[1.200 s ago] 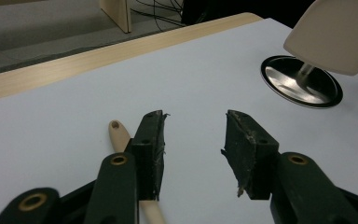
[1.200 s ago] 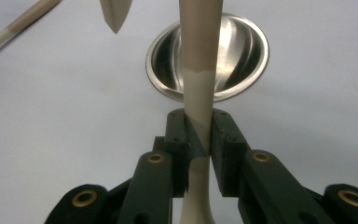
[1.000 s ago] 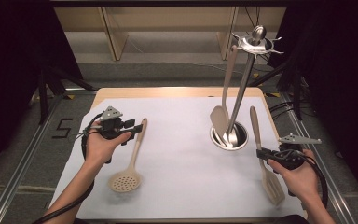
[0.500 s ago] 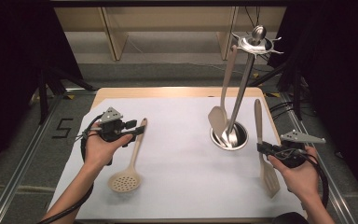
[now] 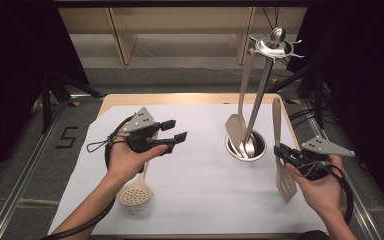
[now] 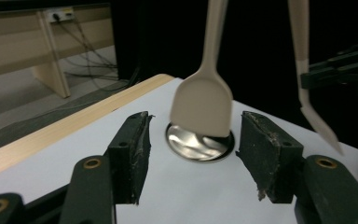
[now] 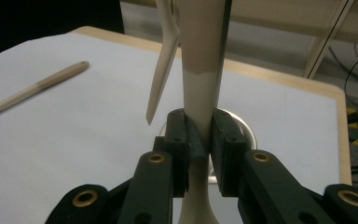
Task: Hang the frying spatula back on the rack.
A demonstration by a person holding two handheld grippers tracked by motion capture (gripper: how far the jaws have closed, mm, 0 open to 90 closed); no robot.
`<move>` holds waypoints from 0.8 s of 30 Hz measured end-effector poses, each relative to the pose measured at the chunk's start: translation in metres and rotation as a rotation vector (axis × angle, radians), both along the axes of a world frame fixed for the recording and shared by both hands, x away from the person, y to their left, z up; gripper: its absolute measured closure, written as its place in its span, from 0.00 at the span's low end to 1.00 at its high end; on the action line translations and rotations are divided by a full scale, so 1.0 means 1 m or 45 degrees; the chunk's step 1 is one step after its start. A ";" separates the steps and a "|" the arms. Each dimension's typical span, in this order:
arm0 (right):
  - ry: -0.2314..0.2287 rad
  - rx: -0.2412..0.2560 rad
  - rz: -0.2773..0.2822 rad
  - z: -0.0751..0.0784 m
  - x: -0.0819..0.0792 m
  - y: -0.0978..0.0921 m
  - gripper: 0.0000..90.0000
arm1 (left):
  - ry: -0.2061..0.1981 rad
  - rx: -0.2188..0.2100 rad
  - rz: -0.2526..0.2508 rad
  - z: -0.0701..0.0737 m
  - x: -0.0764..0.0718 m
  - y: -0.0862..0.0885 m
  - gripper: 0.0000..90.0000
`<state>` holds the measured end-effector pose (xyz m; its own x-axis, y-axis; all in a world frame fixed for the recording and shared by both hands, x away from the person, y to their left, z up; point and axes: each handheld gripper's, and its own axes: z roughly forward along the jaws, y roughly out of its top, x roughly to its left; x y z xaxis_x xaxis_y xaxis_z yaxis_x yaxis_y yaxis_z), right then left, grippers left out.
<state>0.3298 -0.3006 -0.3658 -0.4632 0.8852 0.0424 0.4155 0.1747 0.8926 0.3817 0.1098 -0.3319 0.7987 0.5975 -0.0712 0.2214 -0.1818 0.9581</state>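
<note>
1. Nearest the person: skimmer spoon (image 5: 134, 191), beige w/ a round holed head, lies flat on the white sheet (image 5: 200, 200) near the front left. Its handle runs up under the left hand (image 5: 125, 160)
2. Right gripper (image 5: 282, 151), held in the right hand (image 5: 320, 187) at the front right, is clamped tight on the handle of a beige slotted turner (image 5: 280, 150). In the right gripper view both jaws press the handle (image 7: 199, 107) from either side. Turner is held off the table, roughly upright, blade down & handle tip up
3. Left gripper (image 5: 175, 131) is held above the sheet, left of centre, jaws spread wide apart w/ nothing between them. It's aimed twd the stand, which sits framed between the pads (image 6: 135, 154) in the left gripper view
4. Farther back, right of centre: utensil stand (image 5: 260, 100), shiny round base (image 5: 245, 147) on the sheet, metal pole, hook ring at the top
5. A plain beige spatula (image 5: 239, 110) hangs from that ring, blade just above the base
6. Sheet covers a wooden table (image 5: 190, 98), edge visible at the back
</note>
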 end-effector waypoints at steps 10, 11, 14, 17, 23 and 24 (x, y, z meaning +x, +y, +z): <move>-0.123 -0.004 -0.028 0.021 -0.005 0.015 0.88 | -0.066 -0.004 -0.051 0.012 -0.001 -0.025 0.47; -0.136 -0.014 -0.029 0.023 -0.004 0.016 0.88 | -0.067 0.001 -0.043 0.010 -0.001 -0.023 0.47; -0.168 -0.016 -0.058 0.030 -0.003 0.024 0.88 | -0.052 -0.001 -0.011 0.006 0.000 -0.015 0.47; -0.193 -0.022 -0.048 0.036 0.001 0.030 0.88 | -0.039 -0.021 0.016 0.005 -0.001 -0.010 0.47; -0.209 -0.033 -0.058 0.039 0.005 0.037 0.88 | -0.062 -0.038 -0.010 0.012 -0.002 -0.019 0.47; -0.210 -0.026 -0.060 0.039 0.004 0.038 0.88 | -0.070 -0.040 -0.016 0.014 -0.002 -0.022 0.47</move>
<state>0.3341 -0.2625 -0.3265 -0.4207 0.9059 -0.0490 0.2715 0.1773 0.9460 0.3795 0.0876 -0.3184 0.8094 0.5855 -0.0458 0.1665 -0.1539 0.9740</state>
